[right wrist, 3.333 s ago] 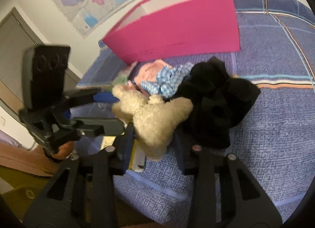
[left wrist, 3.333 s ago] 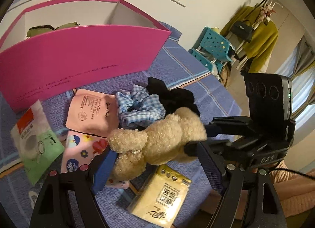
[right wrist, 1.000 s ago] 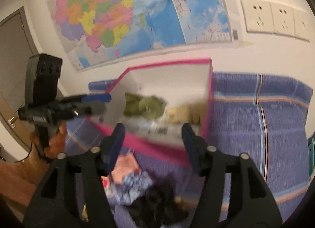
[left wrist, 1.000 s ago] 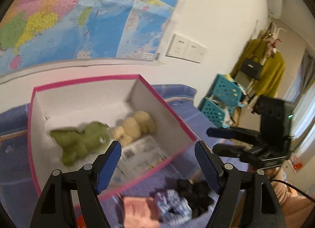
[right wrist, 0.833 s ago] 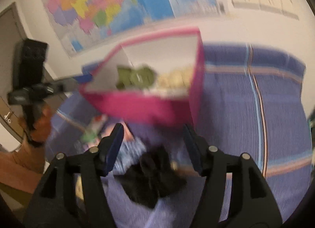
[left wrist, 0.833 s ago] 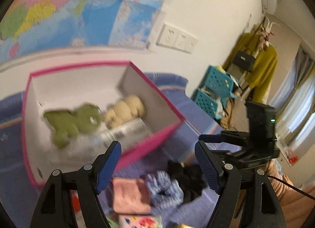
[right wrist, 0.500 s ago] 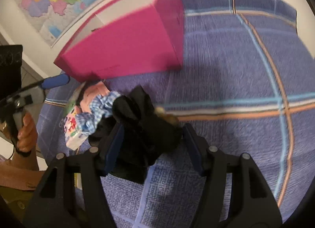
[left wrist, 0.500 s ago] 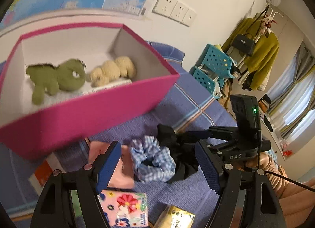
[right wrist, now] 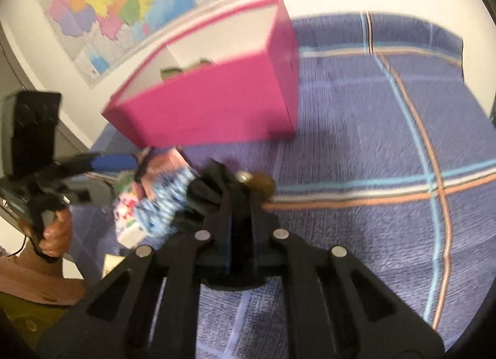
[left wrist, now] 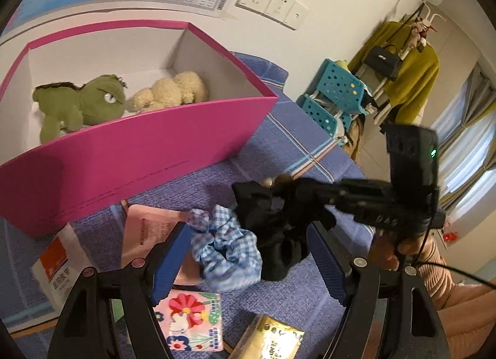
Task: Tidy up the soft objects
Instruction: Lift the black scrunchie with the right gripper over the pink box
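Black scrunchie [left wrist: 276,228] pinched between closed right gripper [right wrist: 238,200] fingers, beside checked scrunchie [left wrist: 224,250], near pink box [left wrist: 133,154]. Left gripper [left wrist: 248,259] spread wide, holding nothing.

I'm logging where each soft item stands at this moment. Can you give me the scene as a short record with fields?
container: pink box, open top, on the blue bedspread
inside box: green plush and cream plush, side by side
outside box: black scrunchie and blue gingham scrunchie, touching, in front of the box
left tongs: open, empty, above the gingham scrunchie
right tongs: shut on black scrunchie
other items: flat packets near the scrunchies
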Demonstrator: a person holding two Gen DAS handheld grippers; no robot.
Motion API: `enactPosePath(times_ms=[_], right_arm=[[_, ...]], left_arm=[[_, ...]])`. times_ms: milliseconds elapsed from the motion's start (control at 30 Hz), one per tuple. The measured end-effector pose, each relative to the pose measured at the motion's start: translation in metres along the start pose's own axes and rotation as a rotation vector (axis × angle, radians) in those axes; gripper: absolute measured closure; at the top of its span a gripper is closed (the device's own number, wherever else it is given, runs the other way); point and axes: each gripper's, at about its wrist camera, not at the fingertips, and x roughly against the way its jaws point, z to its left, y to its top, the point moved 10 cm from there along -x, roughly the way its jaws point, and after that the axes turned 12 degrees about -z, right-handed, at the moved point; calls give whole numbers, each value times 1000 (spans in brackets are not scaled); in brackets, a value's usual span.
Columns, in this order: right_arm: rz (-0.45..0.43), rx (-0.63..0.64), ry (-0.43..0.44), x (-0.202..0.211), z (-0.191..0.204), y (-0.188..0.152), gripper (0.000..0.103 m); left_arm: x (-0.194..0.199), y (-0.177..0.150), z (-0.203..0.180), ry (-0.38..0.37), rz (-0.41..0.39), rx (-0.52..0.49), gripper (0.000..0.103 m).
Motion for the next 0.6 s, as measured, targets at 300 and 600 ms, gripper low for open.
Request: enactPosePath(times_ms=[300, 600], right_arm=[[-107, 44, 55, 30, 25, 37, 92], [-206, 149, 107, 54, 63, 81, 92]], left_arm=[[-20, -7, -20, -36, 46, -46, 24], [-11, 25, -41, -136, -19, -37, 26]])
